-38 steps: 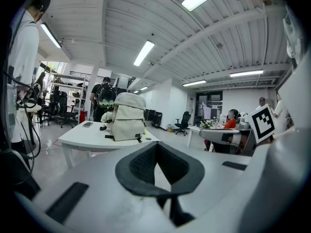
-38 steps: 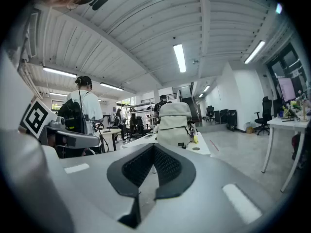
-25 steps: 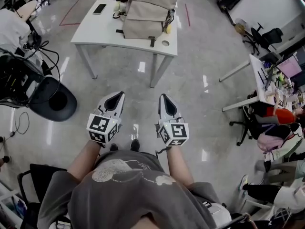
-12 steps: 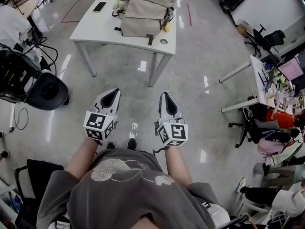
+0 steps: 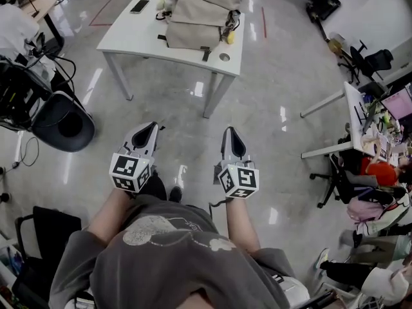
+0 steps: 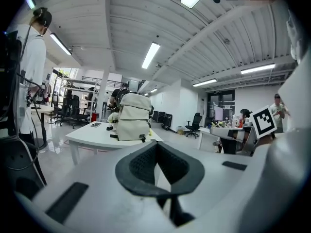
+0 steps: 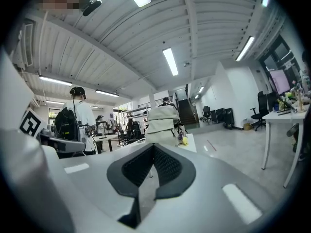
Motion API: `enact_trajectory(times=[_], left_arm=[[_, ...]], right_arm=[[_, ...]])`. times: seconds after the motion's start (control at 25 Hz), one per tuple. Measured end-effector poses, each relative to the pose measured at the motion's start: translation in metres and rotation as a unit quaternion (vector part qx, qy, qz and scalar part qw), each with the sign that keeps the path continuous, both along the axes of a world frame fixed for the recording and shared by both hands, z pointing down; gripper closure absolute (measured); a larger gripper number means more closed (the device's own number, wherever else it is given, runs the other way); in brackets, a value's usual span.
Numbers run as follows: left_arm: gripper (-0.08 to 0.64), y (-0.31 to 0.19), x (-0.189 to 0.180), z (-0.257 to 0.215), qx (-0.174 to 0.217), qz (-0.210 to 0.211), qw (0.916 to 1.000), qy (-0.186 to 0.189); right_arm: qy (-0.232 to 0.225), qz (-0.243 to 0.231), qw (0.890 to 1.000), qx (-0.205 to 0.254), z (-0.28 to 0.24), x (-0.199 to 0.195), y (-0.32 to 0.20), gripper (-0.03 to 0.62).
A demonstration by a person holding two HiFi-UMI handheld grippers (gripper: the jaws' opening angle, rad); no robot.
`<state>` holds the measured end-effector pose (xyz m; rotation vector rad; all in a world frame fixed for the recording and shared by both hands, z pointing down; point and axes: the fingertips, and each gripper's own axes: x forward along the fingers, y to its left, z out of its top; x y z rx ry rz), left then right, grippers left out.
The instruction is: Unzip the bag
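Observation:
A beige backpack (image 5: pixel 201 13) stands upright on a white table (image 5: pixel 132 38) at the top of the head view. The same backpack (image 6: pixel 132 123) shows ahead in the left gripper view, and the backpack (image 7: pixel 164 124) in the right gripper view too. Both grippers hang in front of the person's waist, well short of the table. My left gripper (image 5: pixel 147 131) is shut with nothing between its jaws. My right gripper (image 5: pixel 231 140) is shut and empty as well. Neither touches the bag.
A phone (image 5: pixel 140 6) lies on the table's far left and a small yellow object (image 5: pixel 230 37) sits at the bag's right. A black office chair (image 5: pixel 58 120) stands at the left. Desks, chairs and seated people (image 5: pixel 380 169) line the right side. Shiny floor lies between me and the table.
The view has shifted slightly and both grippers have drifted a little to the right and down in the picture. The table and bag stay at about the same distance. The jaws stay shut.

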<state>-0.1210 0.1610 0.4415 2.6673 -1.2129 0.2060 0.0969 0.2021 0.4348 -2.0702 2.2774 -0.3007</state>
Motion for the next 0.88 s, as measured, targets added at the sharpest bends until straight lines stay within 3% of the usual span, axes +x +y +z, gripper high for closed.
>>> enact_trajectory(times=[0.28,0.44,0.88], left_arm=[[0.554,-0.038,0.002,0.005,-0.006,-0.005,0.9998,0.021],[0.554,-0.072,0.019,0.011,0.003,0.015,0.9997,0.019],[0.554,-0.213,0.063,0.019,0.006,0.072,0.9970,0.025]], right_arm=[[0.010,0.007,1.000,-0.011,0.014,0.008,-0.023,0.592],[0.008,0.043,0.999,-0.018,0.021,0.036,-0.048,0.592],[0.021,0.080,0.996,-0.021,0.022,0.059,-0.173,0.592]])
